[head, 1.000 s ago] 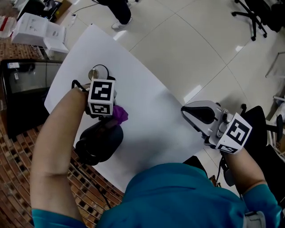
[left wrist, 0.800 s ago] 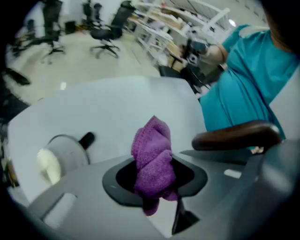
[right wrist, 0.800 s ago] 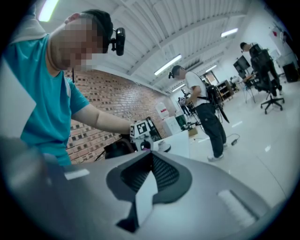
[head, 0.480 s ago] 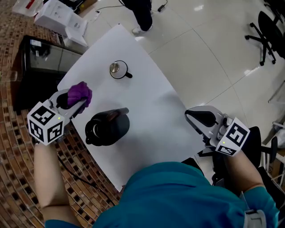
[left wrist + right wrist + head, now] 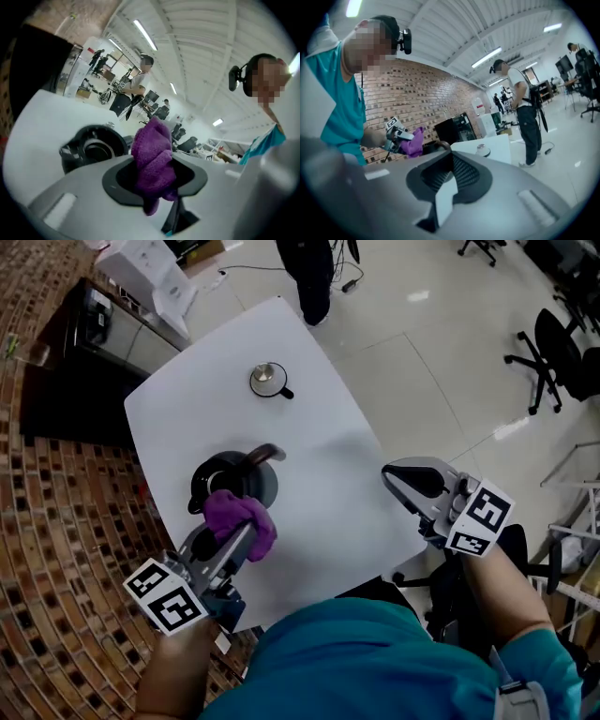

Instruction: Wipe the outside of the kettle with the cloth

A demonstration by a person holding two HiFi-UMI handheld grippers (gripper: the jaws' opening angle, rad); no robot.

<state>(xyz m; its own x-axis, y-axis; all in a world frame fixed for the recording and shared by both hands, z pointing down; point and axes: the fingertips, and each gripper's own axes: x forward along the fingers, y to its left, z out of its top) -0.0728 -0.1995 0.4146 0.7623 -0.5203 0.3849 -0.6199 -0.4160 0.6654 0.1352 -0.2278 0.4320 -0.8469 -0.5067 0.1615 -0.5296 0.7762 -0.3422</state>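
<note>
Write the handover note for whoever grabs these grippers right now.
Left gripper: jaws shut on the purple cloth, at the near side of the kettle; contact unclear.
Right gripper: shut, empty, at the right edge of the white table, away from the kettle.
Kettle: upright, open; its lid lies apart at the far end.
Done: cloth in hand. How much is wiped does not show.
Left: wipe round the outside.
</note>
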